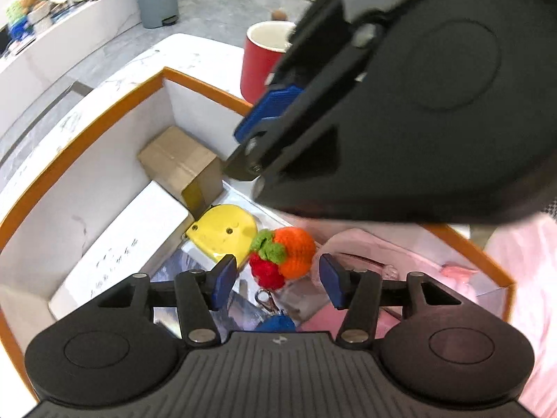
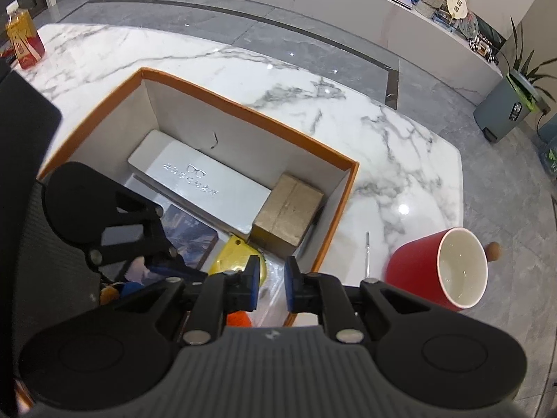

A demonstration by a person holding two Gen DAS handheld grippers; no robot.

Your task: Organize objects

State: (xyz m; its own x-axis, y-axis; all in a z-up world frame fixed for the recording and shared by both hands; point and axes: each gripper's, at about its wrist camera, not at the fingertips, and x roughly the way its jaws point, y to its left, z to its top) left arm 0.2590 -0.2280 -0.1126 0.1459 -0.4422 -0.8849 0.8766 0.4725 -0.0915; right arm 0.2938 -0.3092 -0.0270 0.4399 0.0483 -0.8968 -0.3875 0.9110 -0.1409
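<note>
Holding crochet fruit, the orange box sits beneath spread left tongs and nearly-closed, empty right tongs.

The counter is showing glossy veined marble, catching lamp glare. The box is looking like matt card. The carton is showing rough brown cardboard. The fruit charm is showing fuzzy crochet yarn. The cup is gleaming like glazed ceramic. The yellow case is looking like smooth plastic.
</note>
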